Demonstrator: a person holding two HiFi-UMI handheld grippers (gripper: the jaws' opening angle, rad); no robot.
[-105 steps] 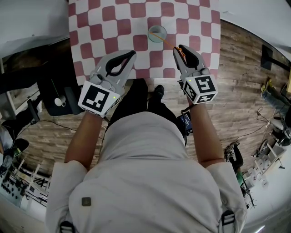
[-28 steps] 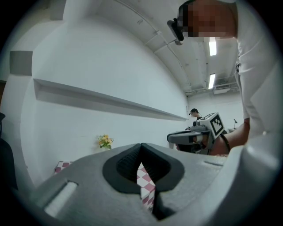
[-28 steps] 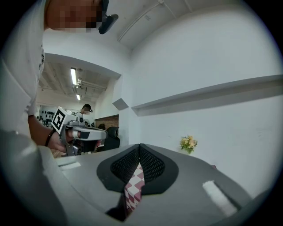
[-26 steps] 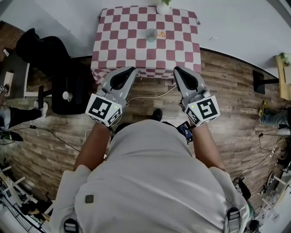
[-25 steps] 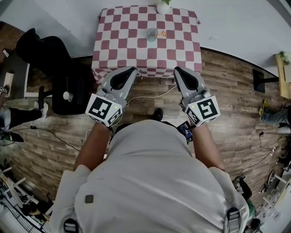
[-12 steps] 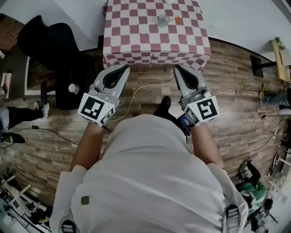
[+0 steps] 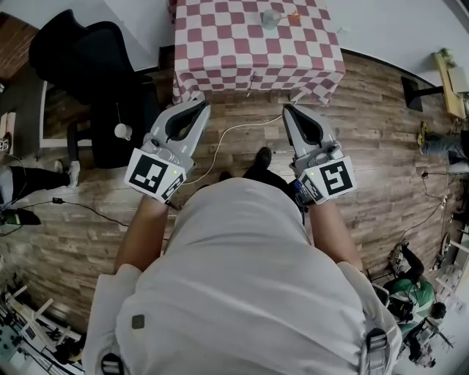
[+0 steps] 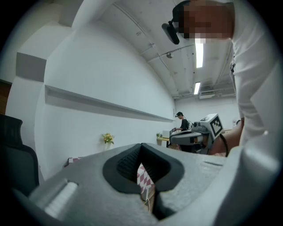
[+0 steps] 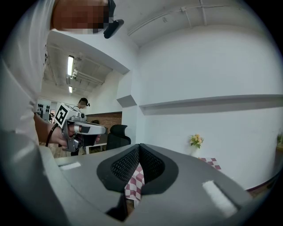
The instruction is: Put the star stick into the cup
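Both tools point toward the table (image 7: 220, 51) with the red-and-white checked cloth, and both are held well short of it. The left gripper (image 7: 198, 103) has its jaws closed tip to tip on nothing. In the left gripper view the tips meet, and only a strip of checked cloth shows through the oval hollow behind them. The right gripper (image 7: 287, 109) is in the same state: jaws together and empty, with the cloth visible through the hollow.

The cup (image 7: 270, 19) stands on the far part of the table top, at the upper edge of the head view. The star stick (image 7: 293, 15) is a small orange speck just to the cup's right — too small to tell whether it sits in the cup or beside it. Both are well apart from the grippers.

A black chair (image 7: 80, 44) stands left of the table. A white cable (image 7: 227, 135) trails over the wooden floor (image 7: 381, 146) between the grippers and the table's near edge. In the gripper views a vase of flowers (image 8: 107, 138) shows against the white wall, above a corner of the checked cloth.
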